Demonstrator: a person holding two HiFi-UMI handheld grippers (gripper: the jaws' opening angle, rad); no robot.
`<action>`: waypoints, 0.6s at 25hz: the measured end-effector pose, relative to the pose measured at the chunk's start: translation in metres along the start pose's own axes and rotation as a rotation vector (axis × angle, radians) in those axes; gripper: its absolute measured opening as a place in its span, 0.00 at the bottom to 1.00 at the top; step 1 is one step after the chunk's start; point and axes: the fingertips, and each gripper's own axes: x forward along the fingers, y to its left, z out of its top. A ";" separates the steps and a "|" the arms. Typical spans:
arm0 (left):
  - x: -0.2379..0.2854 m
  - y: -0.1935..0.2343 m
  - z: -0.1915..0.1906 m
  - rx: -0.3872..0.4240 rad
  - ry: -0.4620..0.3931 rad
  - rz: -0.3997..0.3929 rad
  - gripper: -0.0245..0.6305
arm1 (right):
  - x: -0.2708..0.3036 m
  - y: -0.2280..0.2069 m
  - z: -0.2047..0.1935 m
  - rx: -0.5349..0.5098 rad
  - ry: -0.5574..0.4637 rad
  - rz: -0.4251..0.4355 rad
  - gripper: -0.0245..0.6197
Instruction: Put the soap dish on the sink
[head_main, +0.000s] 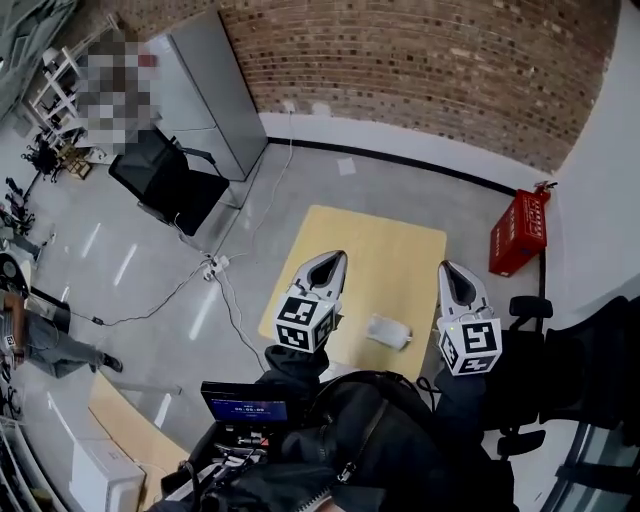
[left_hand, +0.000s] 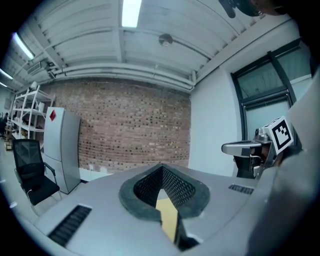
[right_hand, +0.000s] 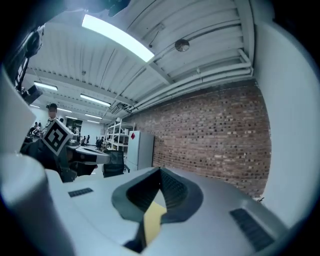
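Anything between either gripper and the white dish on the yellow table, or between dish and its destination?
Nothing visible does. The small white soap dish lies alone on the yellow square table, between the left gripper and right gripper, both shut and empty above it. No sink shows in any view, so that leg can't be judged.

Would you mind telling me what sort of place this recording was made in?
Probably a lab or workshop-style office: it has a bare brick wall, a grey metal cabinet and a black office chair.

Small white object (head_main: 388, 331), details indistinct
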 end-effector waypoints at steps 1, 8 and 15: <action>0.000 0.000 0.005 0.006 -0.010 0.003 0.04 | -0.002 -0.001 0.007 0.005 -0.018 -0.003 0.05; -0.002 -0.008 0.025 0.071 -0.045 0.029 0.04 | -0.008 -0.001 0.034 0.005 -0.088 0.008 0.05; -0.002 -0.011 0.029 0.072 -0.062 0.029 0.04 | -0.008 0.005 0.043 0.008 -0.113 0.031 0.05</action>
